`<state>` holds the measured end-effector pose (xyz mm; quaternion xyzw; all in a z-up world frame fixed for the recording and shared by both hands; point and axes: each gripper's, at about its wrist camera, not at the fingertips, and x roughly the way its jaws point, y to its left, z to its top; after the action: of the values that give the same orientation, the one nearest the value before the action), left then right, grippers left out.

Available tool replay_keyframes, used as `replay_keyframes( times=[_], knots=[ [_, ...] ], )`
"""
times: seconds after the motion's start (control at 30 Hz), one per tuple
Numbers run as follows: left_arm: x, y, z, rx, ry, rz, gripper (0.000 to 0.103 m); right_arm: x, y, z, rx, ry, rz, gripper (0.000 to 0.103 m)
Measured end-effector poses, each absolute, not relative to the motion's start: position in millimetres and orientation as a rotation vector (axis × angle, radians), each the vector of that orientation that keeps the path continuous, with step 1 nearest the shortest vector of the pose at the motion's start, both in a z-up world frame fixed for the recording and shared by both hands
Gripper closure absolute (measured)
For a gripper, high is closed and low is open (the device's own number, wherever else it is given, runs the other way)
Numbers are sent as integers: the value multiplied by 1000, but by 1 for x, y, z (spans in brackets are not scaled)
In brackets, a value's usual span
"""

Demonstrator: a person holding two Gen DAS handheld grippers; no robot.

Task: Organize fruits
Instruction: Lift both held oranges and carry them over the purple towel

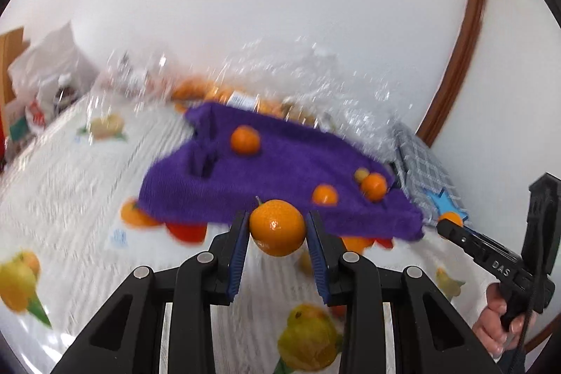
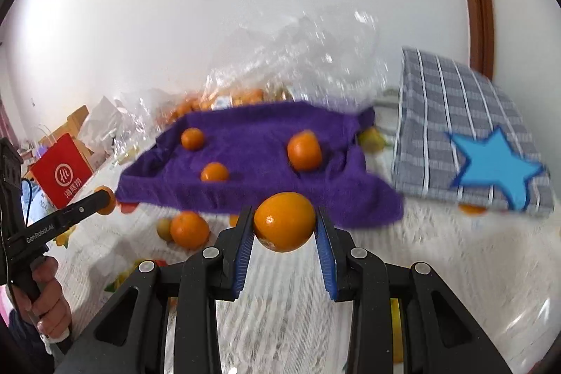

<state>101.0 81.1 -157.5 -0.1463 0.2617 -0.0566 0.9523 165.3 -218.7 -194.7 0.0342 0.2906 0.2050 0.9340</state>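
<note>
My left gripper (image 1: pixel 277 225) is shut on an orange tangerine (image 1: pixel 277 226) and holds it above the tablecloth, in front of a purple towel-lined tray (image 1: pixel 245 191). Three tangerines lie on the purple towel; one (image 1: pixel 245 139) sits near its back. My right gripper (image 2: pixel 284 223) is shut on another tangerine (image 2: pixel 284 221) in front of the same purple tray (image 2: pixel 259 163), where three tangerines lie. A loose tangerine (image 2: pixel 189 229) sits on the tablecloth to the left. The left gripper also shows in the right wrist view (image 2: pixel 101 198), and the right gripper in the left wrist view (image 1: pixel 447 225).
A clear plastic bag of tangerines (image 2: pixel 245 93) lies behind the tray. A grey checked cushion with a blue star (image 2: pixel 491 163) is to the right. A red paper bag (image 2: pixel 63 174) and boxes stand at far left. The fruit-print tablecloth (image 1: pixel 70 198) covers the table.
</note>
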Motion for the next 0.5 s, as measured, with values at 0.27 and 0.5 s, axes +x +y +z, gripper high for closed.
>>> replay_keyframes(
  times=[0.27,0.5],
  knots=[
    [143,102,-106,-327,419,-71,72,214,-210,-157,93,530,421,69],
    [192,112,-104,-381,417,-55,72,257,-179,-143,120,541,473,69]
  ],
)
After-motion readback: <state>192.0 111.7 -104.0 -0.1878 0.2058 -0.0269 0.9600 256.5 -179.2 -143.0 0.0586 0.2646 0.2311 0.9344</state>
